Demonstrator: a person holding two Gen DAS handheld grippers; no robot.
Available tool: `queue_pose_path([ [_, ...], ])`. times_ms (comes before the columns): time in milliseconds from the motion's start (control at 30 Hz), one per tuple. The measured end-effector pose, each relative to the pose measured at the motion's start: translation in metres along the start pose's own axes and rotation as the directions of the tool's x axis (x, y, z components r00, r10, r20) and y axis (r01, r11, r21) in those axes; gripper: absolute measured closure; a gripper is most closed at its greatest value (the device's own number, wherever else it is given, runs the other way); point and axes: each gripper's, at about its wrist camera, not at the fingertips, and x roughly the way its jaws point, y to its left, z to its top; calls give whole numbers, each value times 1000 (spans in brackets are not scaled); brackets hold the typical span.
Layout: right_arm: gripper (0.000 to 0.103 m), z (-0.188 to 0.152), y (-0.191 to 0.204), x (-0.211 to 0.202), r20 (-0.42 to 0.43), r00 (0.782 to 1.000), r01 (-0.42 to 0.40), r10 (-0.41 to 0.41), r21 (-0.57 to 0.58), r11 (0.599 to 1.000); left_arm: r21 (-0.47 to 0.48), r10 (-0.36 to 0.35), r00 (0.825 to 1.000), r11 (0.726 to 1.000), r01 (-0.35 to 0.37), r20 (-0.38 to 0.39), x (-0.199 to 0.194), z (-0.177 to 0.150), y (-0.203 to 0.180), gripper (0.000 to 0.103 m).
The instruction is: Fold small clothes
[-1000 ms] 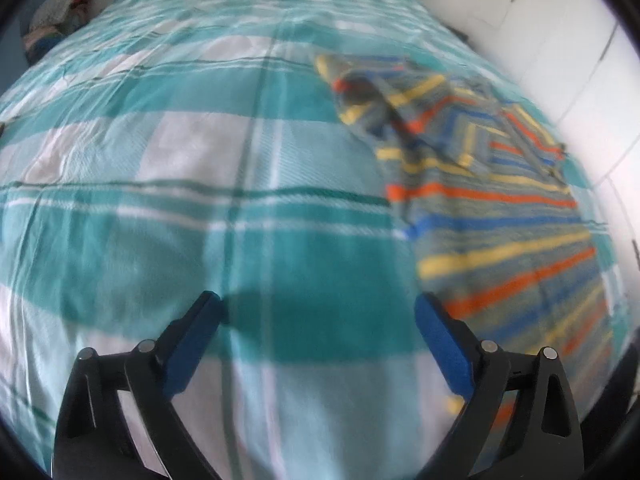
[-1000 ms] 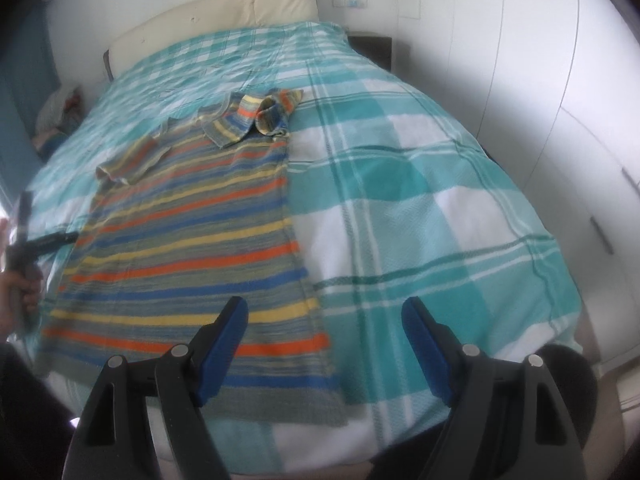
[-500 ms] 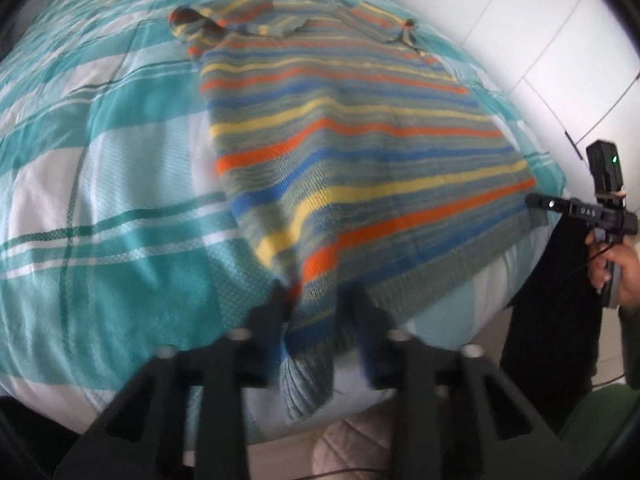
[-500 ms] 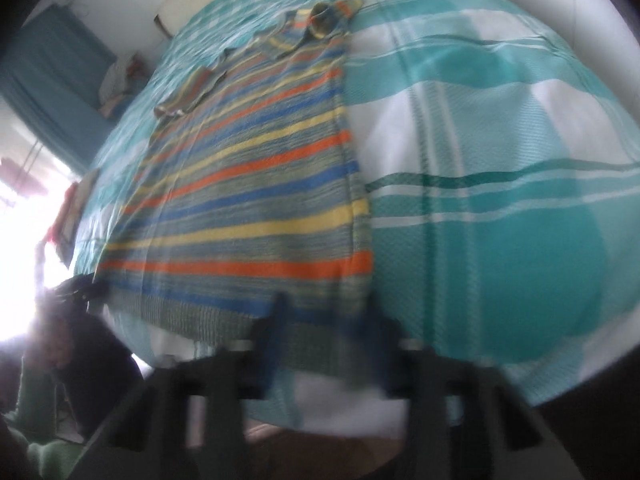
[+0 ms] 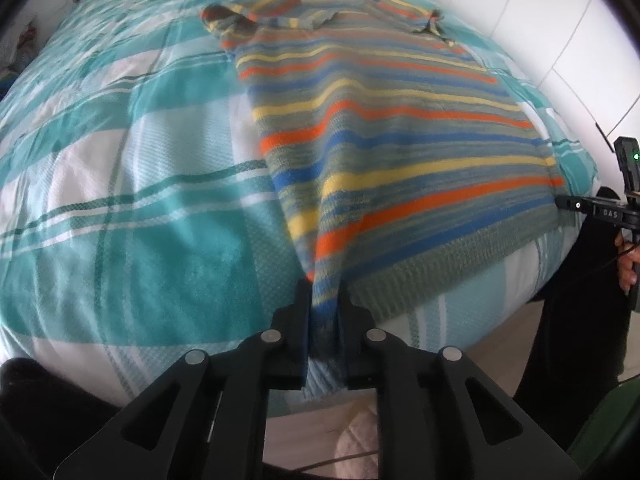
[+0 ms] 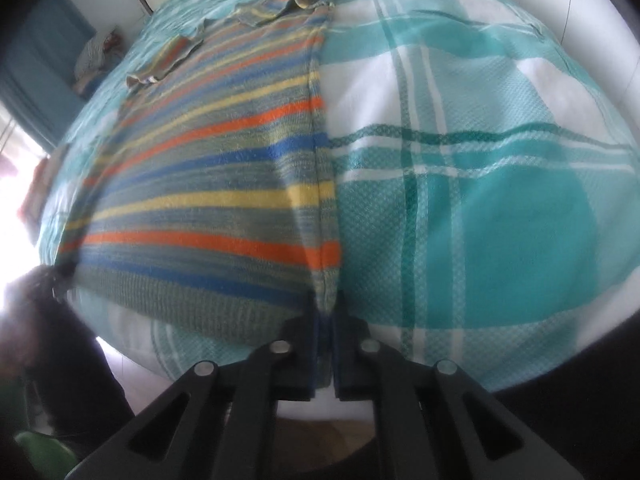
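Note:
A striped sweater (image 5: 392,132) in grey, orange, yellow and blue lies flat on the bed, hem toward me, sleeves bunched at the far end. It also shows in the right wrist view (image 6: 216,184). My left gripper (image 5: 325,300) is shut on the sweater's bottom left hem corner. My right gripper (image 6: 325,300) is shut on the bottom right hem corner. Both corners are pinched between the jaws at the bed's front edge. The right gripper's body also shows at the right edge of the left wrist view (image 5: 612,208).
The bed carries a teal and white checked cover (image 5: 120,168), also in the right wrist view (image 6: 480,168). White wardrobe doors (image 5: 560,20) stand to the right. A pile of clothes (image 6: 96,56) lies beyond the bed's far left. Floor shows below the bed edge (image 5: 360,436).
Both grippers went from wide open above the bed to closed on the sweater's hem corners at the front edge. The hem is now lifted slightly at each pinched corner.

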Motion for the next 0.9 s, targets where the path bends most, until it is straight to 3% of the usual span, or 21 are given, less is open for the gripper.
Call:
queue_pose_path([
  [67, 94, -1, 1, -3, -1, 1000, 4, -4, -18, 1000, -6, 27, 1000, 1000, -27, 3, -10, -7, 2, 64],
  [133, 78, -2, -4, -10, -13, 1000, 1, -1, 5, 1000, -14, 66, 997, 998, -66, 32, -27, -13, 8, 52],
  [233, 62, -3, -11, -32, 20, 1000, 22, -23, 23, 999, -41, 115, 987, 993, -111, 115, -58, -8, 19, 40],
  [300, 57, 1, -16, -50, 60, 995, 80, -80, 6, 997, -68, 142, 970, 989, -131, 197, -79, 5, 23, 33],
  [400, 53, 19, -16, -74, 131, 976, 183, -176, -43, 982, -80, 119, 941, 992, -99, 318, -94, 32, 17, 18],
  [467, 53, 36, -13, -86, 170, 965, 215, -200, -74, 974, -68, 87, 923, 995, -66, 374, -90, 52, 5, 14],
  [533, 53, 58, -3, -96, 216, 956, 228, -198, -120, 966, -25, 19, 917, 1000, -10, 398, -76, 67, -9, 10],
  [667, 46, 99, 20, -101, 278, 939, 267, -201, -223, 938, 28, -68, 928, 998, 62, 365, -12, 93, -37, 10],
  [800, 46, 150, 40, -92, 308, 931, 299, -194, -341, 891, 73, -34, 969, 997, 17, 244, 48, 82, -57, 10],
  [833, 46, 163, 45, -87, 311, 933, 294, -182, -366, 883, 82, -16, 971, 997, -4, 239, 54, 74, -60, 10],
  [900, 45, 192, 55, -73, 301, 944, 261, -136, -428, 865, 105, 6, 949, 994, -42, 315, 53, 59, -66, 8],
])
